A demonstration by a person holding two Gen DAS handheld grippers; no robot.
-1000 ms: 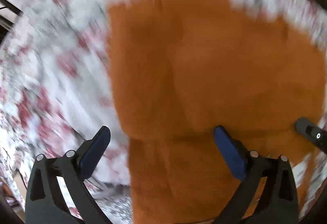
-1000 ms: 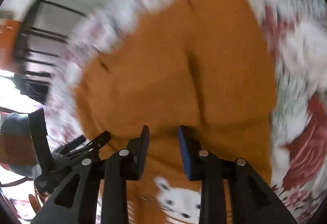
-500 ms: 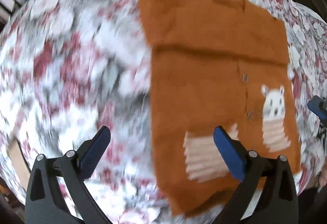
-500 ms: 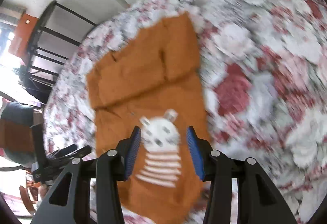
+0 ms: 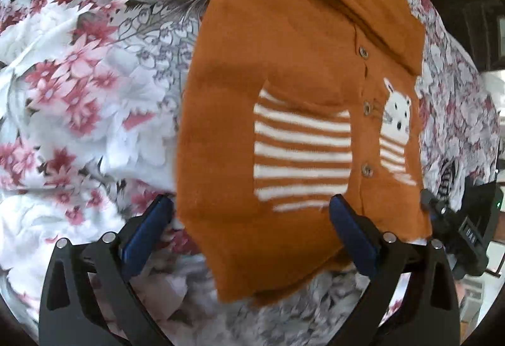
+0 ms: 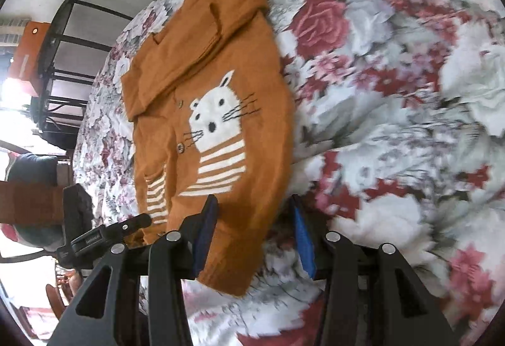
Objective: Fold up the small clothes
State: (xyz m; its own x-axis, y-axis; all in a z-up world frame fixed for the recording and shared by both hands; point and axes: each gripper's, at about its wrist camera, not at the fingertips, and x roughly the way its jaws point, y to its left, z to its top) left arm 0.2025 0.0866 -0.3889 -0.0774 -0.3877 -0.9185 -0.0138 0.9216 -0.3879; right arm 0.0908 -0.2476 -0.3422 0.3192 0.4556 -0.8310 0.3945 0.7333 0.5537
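Observation:
A small orange knit cardigan point(image 5: 284, 68) with a white cat, white stripes and buttons lies flat on the floral cloth point(image 5: 94, 93); its sleeves are folded across the top. It also shows in the right wrist view point(image 6: 221, 93). My left gripper point(image 5: 249, 232) is open over the cardigan's bottom left corner and holds nothing. My right gripper point(image 6: 252, 235) is open over the bottom right corner and holds nothing. The right gripper's body shows at the right edge of the left wrist view point(image 5: 467, 229).
The floral cloth point(image 6: 394, 93) covers the whole surface around the cardigan. A black metal rack point(image 6: 60, 62) and an orange box point(image 6: 28, 58) stand beyond the far left edge. The left gripper's body point(image 6: 94, 238) is at the lower left.
Both grippers have pulled back from close over the orange fabric toward the bottom hem. The right gripper has opened wider. The whole cardigan front is now in view.

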